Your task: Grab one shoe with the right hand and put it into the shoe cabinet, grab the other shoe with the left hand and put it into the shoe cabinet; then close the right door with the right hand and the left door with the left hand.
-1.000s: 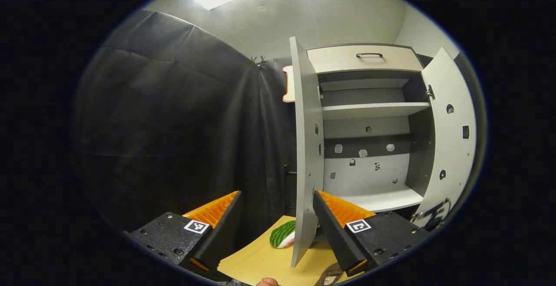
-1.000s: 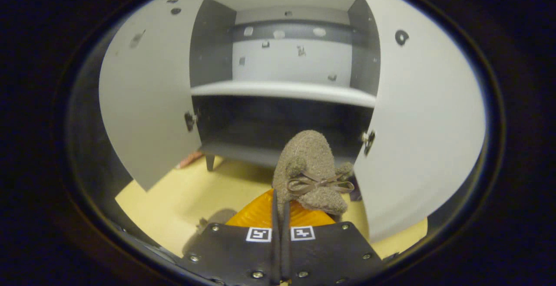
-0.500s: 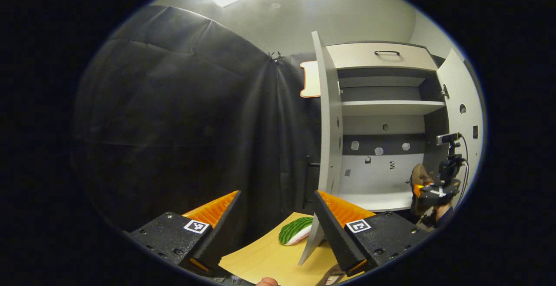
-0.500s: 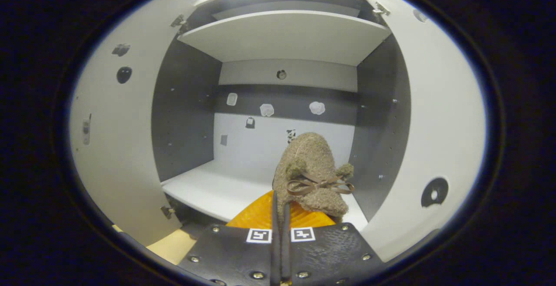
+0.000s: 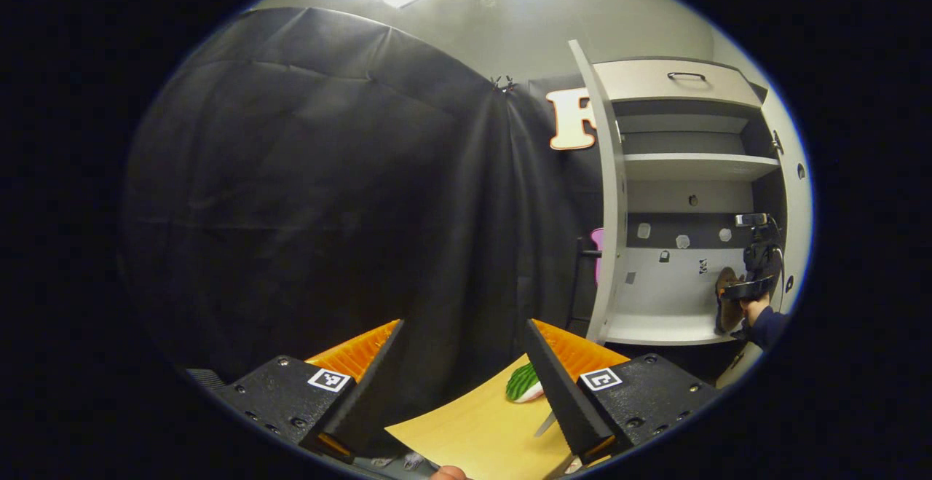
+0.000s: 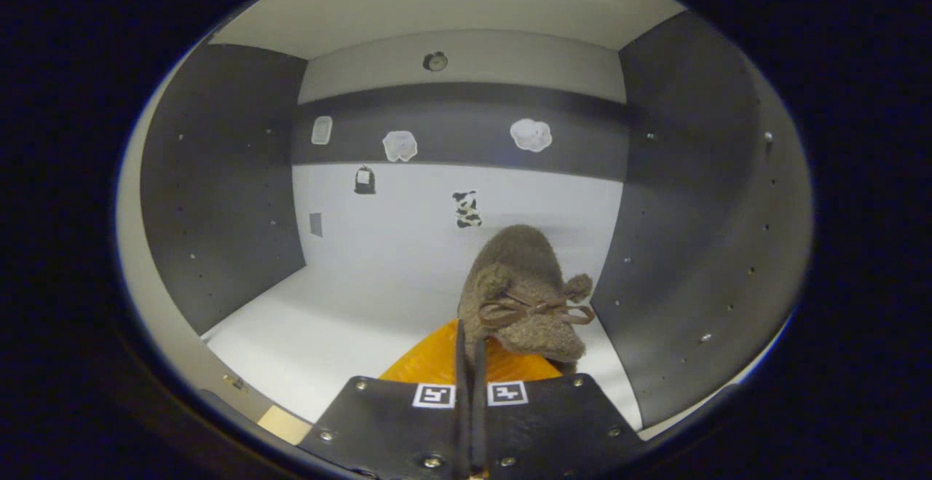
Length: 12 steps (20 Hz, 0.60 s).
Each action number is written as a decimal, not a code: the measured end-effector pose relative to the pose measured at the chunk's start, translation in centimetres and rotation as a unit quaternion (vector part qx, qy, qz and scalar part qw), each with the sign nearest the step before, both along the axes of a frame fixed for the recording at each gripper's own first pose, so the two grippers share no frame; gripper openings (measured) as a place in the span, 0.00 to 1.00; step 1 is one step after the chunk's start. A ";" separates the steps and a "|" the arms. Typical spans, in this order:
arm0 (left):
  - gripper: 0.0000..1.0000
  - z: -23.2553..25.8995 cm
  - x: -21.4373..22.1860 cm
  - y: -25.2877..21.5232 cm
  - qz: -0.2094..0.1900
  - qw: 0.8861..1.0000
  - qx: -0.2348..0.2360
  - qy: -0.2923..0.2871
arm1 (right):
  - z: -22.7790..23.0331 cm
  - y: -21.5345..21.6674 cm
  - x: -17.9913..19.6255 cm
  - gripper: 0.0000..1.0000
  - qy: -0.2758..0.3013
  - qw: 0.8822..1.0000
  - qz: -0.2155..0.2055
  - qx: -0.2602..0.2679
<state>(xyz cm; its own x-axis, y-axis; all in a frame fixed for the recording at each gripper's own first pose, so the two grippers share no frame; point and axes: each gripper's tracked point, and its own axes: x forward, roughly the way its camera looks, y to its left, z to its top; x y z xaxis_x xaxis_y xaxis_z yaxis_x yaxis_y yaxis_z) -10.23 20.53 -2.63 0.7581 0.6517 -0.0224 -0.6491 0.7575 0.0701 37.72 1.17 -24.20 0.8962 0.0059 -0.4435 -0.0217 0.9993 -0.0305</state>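
The tall grey shoe cabinet (image 5: 692,196) stands with both doors swung wide, its pale left door (image 5: 610,210) edge-on in the left gripper view above the light wooden floor (image 5: 473,433). Inside its lower compartment, over the white shelf (image 6: 349,320) near the right wall, the right gripper (image 6: 470,363) pinches the fuzzy brown bow-tied shoe (image 6: 524,290) between fingers pressed nearly together. The left gripper (image 5: 462,378) hangs with fingers spread on nothing, a small green-and-white striped object (image 5: 523,384) lying on the floor by the door.

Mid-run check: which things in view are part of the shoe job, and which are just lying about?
Job:
- brown shoe, clamped in the right gripper over the cabinet shelf
- left door, open
- left gripper, open

Lying about:
- green-and-white object on the floor
- stickers on the cabinet's back wall
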 end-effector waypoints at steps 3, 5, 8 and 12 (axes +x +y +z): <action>0.97 -0.3 -1.7 0.7 0.019 1.000 0.001 0.005 | -1.5 0.3 1.1 0.02 0.020 1.000 -0.007 0.009; 0.99 -0.7 -1.7 0.8 0.023 1.000 -0.004 0.008 | -2.4 0.6 1.5 0.02 0.034 0.999 -0.014 0.017; 0.99 -0.9 -1.9 0.7 0.020 1.000 -0.004 0.011 | -3.6 0.9 1.5 0.02 0.054 0.998 -0.022 0.019; 1.00 -0.6 -1.9 0.5 0.009 1.000 0.004 0.012 | -3.1 2.1 0.9 0.52 0.055 0.998 -0.009 0.030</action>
<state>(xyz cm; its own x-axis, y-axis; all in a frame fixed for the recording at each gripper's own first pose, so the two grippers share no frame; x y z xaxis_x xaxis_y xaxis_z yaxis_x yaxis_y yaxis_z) -12.12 21.02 -3.24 0.7451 0.6660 -0.0345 -0.6613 0.7446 0.0911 38.63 3.32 -27.27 0.8426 0.0200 -0.5381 -0.0037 0.9995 0.0314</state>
